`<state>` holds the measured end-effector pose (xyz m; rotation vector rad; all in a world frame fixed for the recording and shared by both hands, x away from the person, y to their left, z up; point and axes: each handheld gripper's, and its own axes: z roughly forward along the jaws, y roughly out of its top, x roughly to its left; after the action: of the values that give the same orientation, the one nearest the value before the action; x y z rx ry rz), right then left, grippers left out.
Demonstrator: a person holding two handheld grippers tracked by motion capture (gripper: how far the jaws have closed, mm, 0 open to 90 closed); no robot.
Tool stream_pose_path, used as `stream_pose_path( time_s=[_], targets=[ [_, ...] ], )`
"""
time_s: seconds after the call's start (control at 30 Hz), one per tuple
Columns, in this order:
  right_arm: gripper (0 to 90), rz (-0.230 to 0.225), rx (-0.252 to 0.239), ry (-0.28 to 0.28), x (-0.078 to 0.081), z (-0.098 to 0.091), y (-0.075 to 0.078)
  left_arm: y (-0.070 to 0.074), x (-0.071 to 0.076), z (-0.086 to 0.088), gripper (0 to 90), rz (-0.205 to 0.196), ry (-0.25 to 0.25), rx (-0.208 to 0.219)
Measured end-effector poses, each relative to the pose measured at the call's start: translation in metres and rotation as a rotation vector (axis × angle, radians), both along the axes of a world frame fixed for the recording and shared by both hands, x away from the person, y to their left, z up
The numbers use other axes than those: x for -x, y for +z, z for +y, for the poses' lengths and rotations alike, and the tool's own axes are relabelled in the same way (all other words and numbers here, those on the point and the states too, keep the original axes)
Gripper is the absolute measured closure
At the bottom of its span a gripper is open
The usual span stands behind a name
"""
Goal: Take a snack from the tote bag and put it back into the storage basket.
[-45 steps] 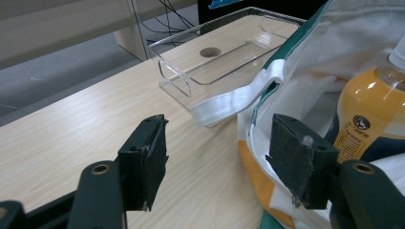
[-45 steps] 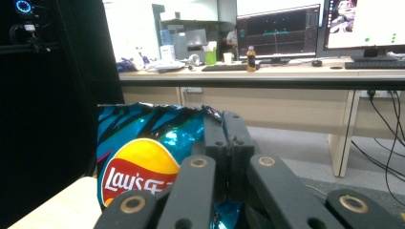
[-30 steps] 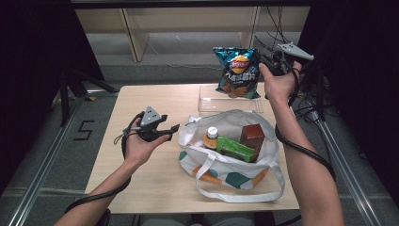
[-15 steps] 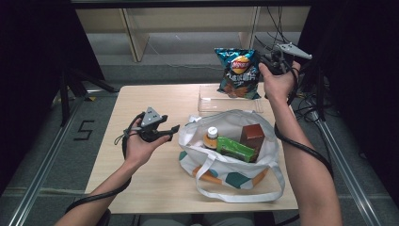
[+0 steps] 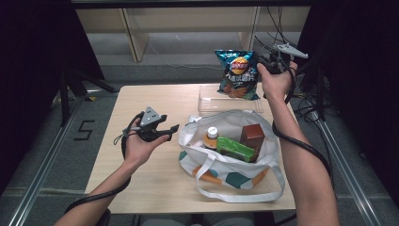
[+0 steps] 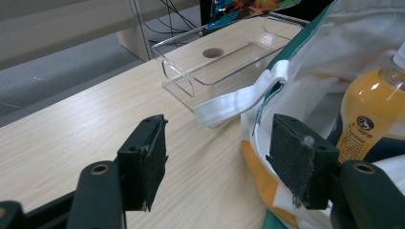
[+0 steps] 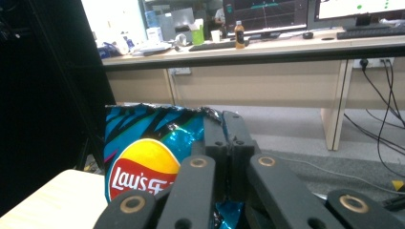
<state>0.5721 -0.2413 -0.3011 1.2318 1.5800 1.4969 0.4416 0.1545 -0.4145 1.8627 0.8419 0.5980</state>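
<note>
A blue Lay's chip bag (image 5: 237, 75) (image 7: 143, 157) hangs upright over the back right of the table. My right gripper (image 5: 263, 63) (image 7: 224, 129) is shut on its upper right edge. In front stands a white tote bag (image 5: 230, 123) (image 6: 305, 62) with orange and teal patches. It holds an orange juice bottle (image 5: 211, 138) (image 6: 367, 109), a green packet (image 5: 235, 148) and a brown box (image 5: 252, 136). My left gripper (image 5: 171, 132) (image 6: 224, 167) stays open just left of the tote's rim, with nothing between its pads.
A clear plastic tray (image 5: 209, 101) (image 6: 215, 57) sits on the wooden table (image 5: 141, 103) behind the tote, under the chip bag. The tote's handle strap (image 6: 234, 102) lies toward the tray. Bare tabletop runs along the left side. Cables trail off at the right.
</note>
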Motion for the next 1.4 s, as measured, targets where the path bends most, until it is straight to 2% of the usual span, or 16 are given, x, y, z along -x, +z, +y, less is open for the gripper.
stream_pose_path(
  time_s=[0.03,0.23,0.37,0.47,0.63,0.97,1.0,1.2,1.27,1.33,1.4],
  targets=[
    [90.0,-0.005,0.01,0.001,-0.001,-0.001,-0.001,0.0,0.0,0.0,36.8,0.0,0.001,0.002],
    [90.0,0.022,0.0,0.006,-0.005,0.001,-0.004,0.0,-0.001,0.001,36.8,0.001,0.002,0.004],
    [90.0,0.017,0.009,0.003,-0.008,0.0,-0.006,0.0,0.0,0.001,36.8,0.001,0.005,0.0],
    [90.0,0.038,-0.007,-0.006,-0.008,0.0,-0.006,0.0,-0.001,0.001,36.7,0.001,0.001,0.003],
    [90.0,0.026,0.005,-0.004,-0.012,-0.001,-0.007,0.0,-0.001,0.001,36.7,0.002,0.0,0.004],
    [90.0,0.046,0.011,-0.004,-0.017,-0.001,-0.01,0.0,0.0,0.0,36.7,0.002,0.001,-0.006],
    [90.0,0.06,-0.021,-0.012,-0.017,0.001,-0.011,0.0,0.0,0.0,36.7,0.002,0.001,-0.005],
    [90.0,0.076,-0.006,-0.012,-0.021,0.001,-0.014,0.0,0.0,0.0,36.7,0.002,0.0,-0.005],
    [90.0,0.059,0.007,-0.008,-0.023,0.0,-0.015,0.0,0.0,0.0,36.7,0.003,-0.001,-0.004],
    [90.0,0.087,-0.014,-0.016,-0.023,0.002,-0.016,-0.001,0.0,0.0,36.7,0.003,-0.004,-0.006],
    [90.0,0.07,-0.001,-0.009,-0.025,0.001,-0.017,-0.001,0.0,-0.001,36.7,0.004,-0.004,-0.006]
  ],
)
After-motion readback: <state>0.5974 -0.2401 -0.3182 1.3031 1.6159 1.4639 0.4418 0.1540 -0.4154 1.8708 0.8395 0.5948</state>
